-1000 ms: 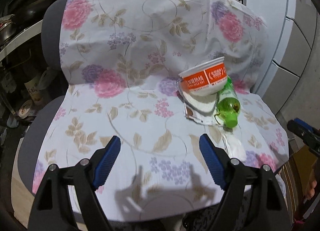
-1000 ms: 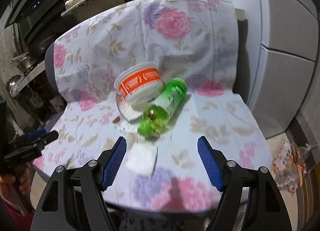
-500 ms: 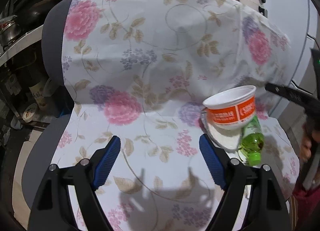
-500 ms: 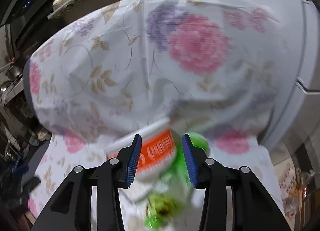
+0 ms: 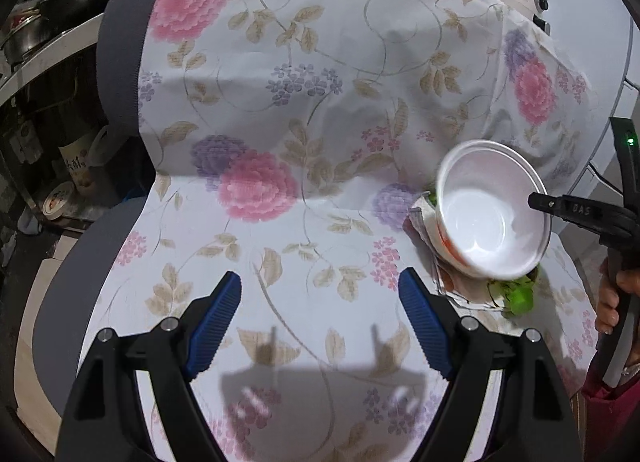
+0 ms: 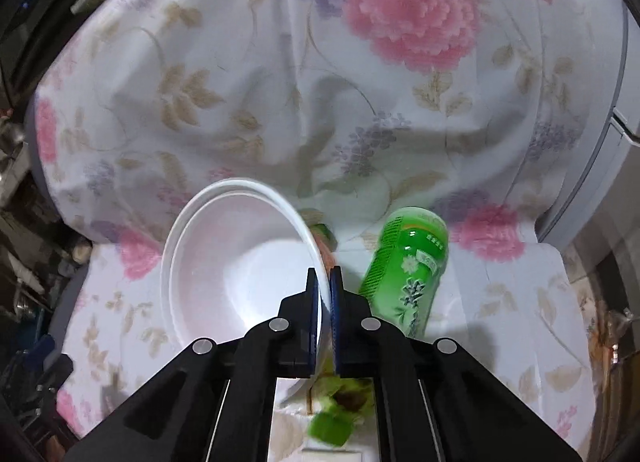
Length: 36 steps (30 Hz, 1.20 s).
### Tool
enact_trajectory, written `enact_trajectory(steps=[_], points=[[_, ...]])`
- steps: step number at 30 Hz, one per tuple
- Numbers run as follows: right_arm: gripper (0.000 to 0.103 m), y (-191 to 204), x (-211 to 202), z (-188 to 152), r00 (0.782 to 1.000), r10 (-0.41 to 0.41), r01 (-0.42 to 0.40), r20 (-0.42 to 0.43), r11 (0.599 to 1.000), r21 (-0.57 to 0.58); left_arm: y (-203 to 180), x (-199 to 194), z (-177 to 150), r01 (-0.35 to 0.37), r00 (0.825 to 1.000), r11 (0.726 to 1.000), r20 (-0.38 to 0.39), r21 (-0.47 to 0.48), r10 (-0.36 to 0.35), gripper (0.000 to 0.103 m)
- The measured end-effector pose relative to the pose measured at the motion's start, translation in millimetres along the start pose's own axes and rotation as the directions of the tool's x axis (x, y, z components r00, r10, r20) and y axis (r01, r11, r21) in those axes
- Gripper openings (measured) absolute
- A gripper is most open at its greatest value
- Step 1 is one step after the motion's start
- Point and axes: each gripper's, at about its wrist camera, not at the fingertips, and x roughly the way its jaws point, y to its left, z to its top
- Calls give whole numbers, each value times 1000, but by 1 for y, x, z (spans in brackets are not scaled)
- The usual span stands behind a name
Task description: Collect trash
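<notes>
Gripping: right gripper [image 6: 325, 294] pinches the rim of the white bowl [image 6: 236, 262], one blue pad inside the rim, one outside, jaws nearly together.
Bowl attitude: tipped on its side, open mouth turned toward the left wrist camera; white interior showing, a strip of orange on the outer wall visible low down [image 5: 490, 214].
Bowl position: right side of the seat, over the crumpled paper wrapper [image 5: 428, 222]; whether it touches the wrapper, cannot tell.
Green bottle [image 6: 408, 274]: lying on its side just right of the bowl, label up, cap end toward the camera and blurred.
Left gripper [image 5: 320, 316]: jaws wide apart, nothing between the pads, hovering over bare cloth at the front of the seat, well apart from the bowl.
Surface: floral cloth [image 5: 320, 102] draped over a grey chair [image 5: 120, 42], covering back and seat.
Edge of view: person's hand [image 5: 616, 294] on the right gripper's handle.
</notes>
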Motion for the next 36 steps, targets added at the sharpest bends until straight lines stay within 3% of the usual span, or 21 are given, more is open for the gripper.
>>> enact_trajectory(steps=[4, 7, 10, 12, 15, 18, 25, 31, 36], points=[[5, 24, -32, -8, 995, 102, -101, 11, 994, -33, 10, -28, -7, -18, 999, 1000, 42, -17, 19, 79], [5, 54, -30, -26, 981, 171, -177, -88, 982, -64, 20, -47, -13, -43, 997, 998, 66, -40, 45, 78], [5, 75, -13, -47, 953, 235, -249, -193, 967, -54, 30, -57, -19, -60, 996, 997, 68, -58, 64, 79], [9, 88, -2, -57, 943, 234, -258, -237, 964, -72, 36, -61, -23, -68, 995, 995, 62, -66, 73, 79], [18, 95, -5, -60, 956, 192, -218, -221, 971, -101, 42, -66, -28, -74, 995, 994, 57, -78, 78, 79], [39, 89, -30, -56, 978, 159, -175, -137, 977, -121, 42, -68, -31, -70, 996, 995, 58, -75, 75, 79], [40, 52, -70, -59, 999, 35, -33, 8, 986, -161, 30, -50, -26, -23, 999, 998, 42, -63, 25, 74], [40, 13, -71, -70, 996, -73, 78, 43, 987, -140, 11, -10, -22, 12, 999, 1000, -36, -28, -13, 53], [40, -18, -60, -78, 995, -99, 100, 19, 992, -77, 10, 22, -29, 15, 993, 999, -113, -35, -19, 39]])
